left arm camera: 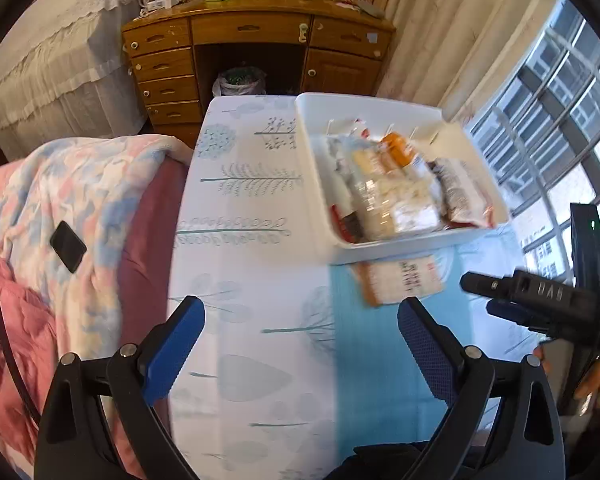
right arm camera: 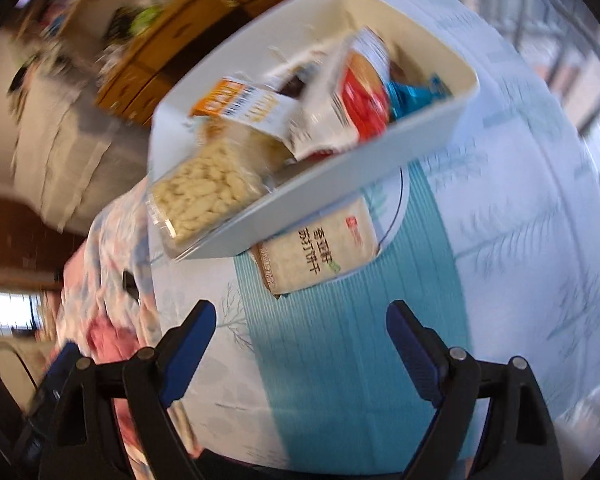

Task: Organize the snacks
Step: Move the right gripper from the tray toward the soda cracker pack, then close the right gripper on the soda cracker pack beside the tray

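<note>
1. Left wrist view: the left gripper (left arm camera: 300, 332) stands wide and empty over the patterned tablecloth (left arm camera: 252, 264). The white bin (left arm camera: 380, 248) of snacks sits far right; a cracker packet (left arm camera: 400, 280) lies just near it. The right gripper (left arm camera: 496, 296) enters from the right.
2. Right wrist view: the right gripper (right arm camera: 300, 336) gapes wide, empty; the cracker packet (right arm camera: 316, 252) lies beyond it, against the white bin (right arm camera: 320, 184).

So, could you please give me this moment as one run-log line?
left tool: open, empty | right tool: open, empty | white bin: holds snacks | cracker pack: on table, partly under bin

Left claw (left arm camera: 300, 344) and right claw (right arm camera: 300, 344) both gape wide, empty.
</note>
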### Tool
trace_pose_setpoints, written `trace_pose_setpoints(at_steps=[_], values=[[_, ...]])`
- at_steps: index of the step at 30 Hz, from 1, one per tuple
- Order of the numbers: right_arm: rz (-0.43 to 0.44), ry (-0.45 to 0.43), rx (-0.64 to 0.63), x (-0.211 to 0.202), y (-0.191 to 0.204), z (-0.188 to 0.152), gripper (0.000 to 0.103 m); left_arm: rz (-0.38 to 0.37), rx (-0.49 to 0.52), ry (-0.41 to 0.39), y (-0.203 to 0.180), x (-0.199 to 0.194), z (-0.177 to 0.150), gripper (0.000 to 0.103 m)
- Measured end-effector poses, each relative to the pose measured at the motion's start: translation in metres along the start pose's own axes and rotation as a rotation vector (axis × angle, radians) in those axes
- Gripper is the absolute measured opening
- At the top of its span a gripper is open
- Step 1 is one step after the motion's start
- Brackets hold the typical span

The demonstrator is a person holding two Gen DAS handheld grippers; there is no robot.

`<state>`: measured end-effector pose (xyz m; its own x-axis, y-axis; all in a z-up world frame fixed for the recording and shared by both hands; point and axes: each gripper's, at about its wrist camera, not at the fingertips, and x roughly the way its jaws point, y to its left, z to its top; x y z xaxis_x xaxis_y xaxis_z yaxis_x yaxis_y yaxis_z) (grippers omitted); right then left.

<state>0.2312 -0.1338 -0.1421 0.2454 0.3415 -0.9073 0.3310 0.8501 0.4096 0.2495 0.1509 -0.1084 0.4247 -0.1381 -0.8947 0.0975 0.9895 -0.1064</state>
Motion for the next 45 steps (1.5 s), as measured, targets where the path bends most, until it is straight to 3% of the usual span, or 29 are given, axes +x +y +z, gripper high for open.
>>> trace_pose_setpoints(at_steps=[5, 12, 18, 32, 37, 41, 45], values=[[-0.007, 0.006, 0.159, 0.029, -0.002, -0.007, 0.088, 0.052, 0.085, -0.006, 0.019, 0.020, -0.005, 0.097], [-0.007, -0.062, 0.398, 0.067, -0.016, -0.009, 0.087, 0.015, 0.124, 0.014, 0.039, 0.045, -0.013, 0.097], [-0.042, -0.120, 0.515, 0.085, -0.027, -0.009, 0.075, -0.003, 0.129, 0.027, 0.052, 0.059, -0.013, 0.097], [-0.193, -0.273, 0.438, 0.088, 0.005, 0.002, 0.069, -0.015, 0.112, 0.044, 0.061, 0.072, -0.008, 0.097], [-0.226, -0.344, 0.412, 0.087, 0.021, -0.017, 0.067, -0.009, 0.107, 0.052, 0.064, 0.076, -0.008, 0.097], [-0.295, -0.369, 0.385, 0.089, 0.032, -0.024, 0.052, -0.007, 0.109, 0.058, 0.064, 0.078, -0.008, 0.097], [-0.293, -0.385, 0.398, 0.088, 0.024, -0.035, 0.045, -0.010, 0.117, 0.059, 0.063, 0.077, -0.008, 0.097]])
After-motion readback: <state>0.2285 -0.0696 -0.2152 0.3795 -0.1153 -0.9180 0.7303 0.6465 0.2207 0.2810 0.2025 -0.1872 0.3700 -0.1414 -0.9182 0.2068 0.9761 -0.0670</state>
